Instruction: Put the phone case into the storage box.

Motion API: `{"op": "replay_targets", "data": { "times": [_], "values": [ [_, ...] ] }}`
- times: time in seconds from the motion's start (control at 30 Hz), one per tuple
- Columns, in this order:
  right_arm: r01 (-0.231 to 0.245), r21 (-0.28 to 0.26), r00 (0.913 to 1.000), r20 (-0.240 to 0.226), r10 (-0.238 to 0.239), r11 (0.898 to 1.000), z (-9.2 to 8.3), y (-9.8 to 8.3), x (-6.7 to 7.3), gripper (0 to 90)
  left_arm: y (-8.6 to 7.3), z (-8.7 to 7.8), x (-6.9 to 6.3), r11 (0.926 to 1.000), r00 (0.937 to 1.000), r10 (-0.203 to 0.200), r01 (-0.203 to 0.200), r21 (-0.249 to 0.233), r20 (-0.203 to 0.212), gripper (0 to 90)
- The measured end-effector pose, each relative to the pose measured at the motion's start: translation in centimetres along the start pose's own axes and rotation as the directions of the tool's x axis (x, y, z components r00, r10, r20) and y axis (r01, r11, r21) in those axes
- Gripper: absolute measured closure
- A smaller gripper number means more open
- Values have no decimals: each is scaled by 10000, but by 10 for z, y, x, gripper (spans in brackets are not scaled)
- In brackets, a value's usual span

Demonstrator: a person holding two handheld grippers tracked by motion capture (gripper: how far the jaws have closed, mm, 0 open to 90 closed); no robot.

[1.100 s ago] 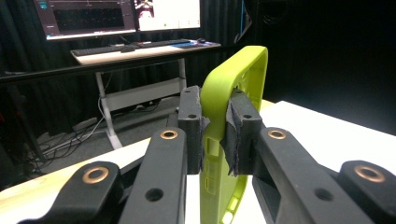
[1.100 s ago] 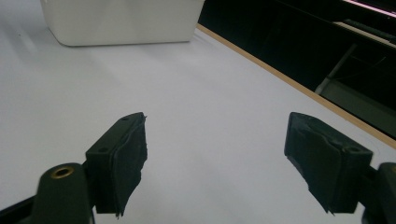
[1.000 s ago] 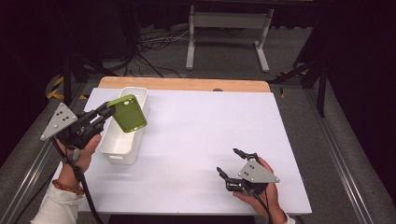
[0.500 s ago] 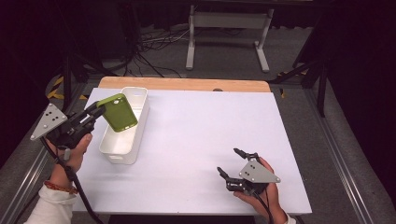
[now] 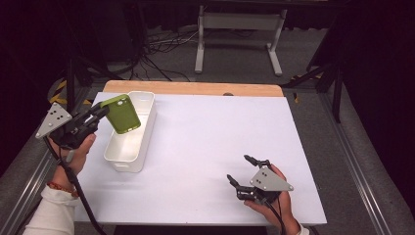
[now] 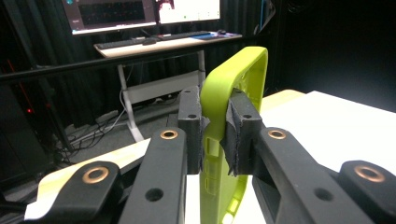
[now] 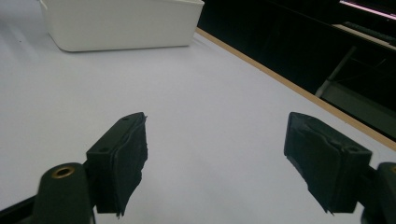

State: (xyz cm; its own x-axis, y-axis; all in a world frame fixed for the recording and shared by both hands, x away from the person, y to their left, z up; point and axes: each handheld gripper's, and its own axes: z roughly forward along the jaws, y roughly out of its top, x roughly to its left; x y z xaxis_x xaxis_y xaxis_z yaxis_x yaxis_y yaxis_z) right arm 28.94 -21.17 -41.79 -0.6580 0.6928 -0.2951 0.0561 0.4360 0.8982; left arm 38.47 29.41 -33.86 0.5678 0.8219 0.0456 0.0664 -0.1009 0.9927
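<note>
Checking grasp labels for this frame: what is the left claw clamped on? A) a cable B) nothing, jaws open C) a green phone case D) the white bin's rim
C: the left claw has its pads pressed on both sides of the green phone case, held in the air above the white bin; the right claw is open above the table with nothing between its jaws.
</note>
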Motion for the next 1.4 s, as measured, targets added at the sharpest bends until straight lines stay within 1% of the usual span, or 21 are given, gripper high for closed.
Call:
{"op": "replay_targets", "data": {
  "times": [0.13,0.23,0.33,0.37,0.4,0.43,0.47,0.57,0.63,0.67,0.7,0.73,0.83,0.87,0.9,1.03,1.13,1.2,1.27,1.33,1.4],
  "values": [
    [-133,-26,9999,82,133,9999,-1,-1,-4,223,-3,10,7,9998,10000,60,-60,180,-25,786],
    [-189,-92,9997,134,190,9998,-2,0,-5,223,-4,18,12,9996,10000,-53,53,267,34,786],
    [-249,-170,9996,163,252,9995,-3,1,-6,225,-2,27,14,9992,9999,75,-71,390,-105,786],
    [-624,-315,9980,15,625,9976,-4,1,-8,224,-1,30,16,9991,9999,80,-76,424,-90,786],
    [-624,-315,9980,15,625,9976,-4,1,-8,224,-1,32,17,9990,9999,74,-69,431,-109,786],
    [-811,-393,9967,-33,810,9959,-5,2,-9,225,1,39,20,9988,9997,94,-84,487,-205,786],
    [-811,-393,9967,-33,810,9959,-5,2,-9,225,1,39,20,9988,9997,94,-84,487,-205,786],
    [-796,-308,9968,-30,795,9964,-4,1,-10,225,3,50,25,9979,9997,133,-119,639,-207,786],
    [-951,-301,9954,-142,947,9950,-3,2,-9,225,6,61,28,9958,9992,357,-341,854,-181,786],
    [-951,-301,9954,-142,947,9950,-3,2,-9,225,6,61,28,9958,9992,357,-341,854,-181,786],
    [-839,-276,9964,-107,836,9961,-2,2,-8,225,6,66,29,9954,9992,357,-340,894,-172,786],
    [-783,-225,9969,-109,780,9967,-2,2,-7,227,6,66,29,9954,9992,357,-340,894,-172,786],
    [-754,-130,9970,-156,752,9971,-1,2,-6,227,7,76,34,9926,9988,457,-432,1136,-191,786],
    [-754,-130,9970,-156,752,9971,-1,2,-6,227,7,76,34,9926,9988,457,-432,1136,-191,786],
    [-751,-118,9971,-161,749,9971,0,2,-5,228,7,81,35,9898,9977,629,-591,1296,-253,786],
    [-858,-119,9962,-168,856,9962,2,1,-7,228,4,91,40,9881,9985,542,-536,1442,-8,786],
    [-920,-57,9956,-174,919,9957,3,1,-8,229,1,99,42,9833,9977,645,-667,1694,185,787],
    [-983,20,9949,-235,983,9952,3,1,-9,230,-2,103,42,9821,9975,647,-686,1754,278,787],
    [-1008,19,9946,-241,1009,9949,3,1,-10,231,-3,105,43,9821,9975,636,-679,1758,297,787],
    [-1042,28,9943,-213,1042,9946,4,1,-10,231,-8,112,45,9794,9974,664,-705,1894,280,786],
    [-1070,33,9941,-197,1071,9943,4,1,-11,231,-10,114,46,9780,9972,692,-735,1951,290,786]
  ]
}}
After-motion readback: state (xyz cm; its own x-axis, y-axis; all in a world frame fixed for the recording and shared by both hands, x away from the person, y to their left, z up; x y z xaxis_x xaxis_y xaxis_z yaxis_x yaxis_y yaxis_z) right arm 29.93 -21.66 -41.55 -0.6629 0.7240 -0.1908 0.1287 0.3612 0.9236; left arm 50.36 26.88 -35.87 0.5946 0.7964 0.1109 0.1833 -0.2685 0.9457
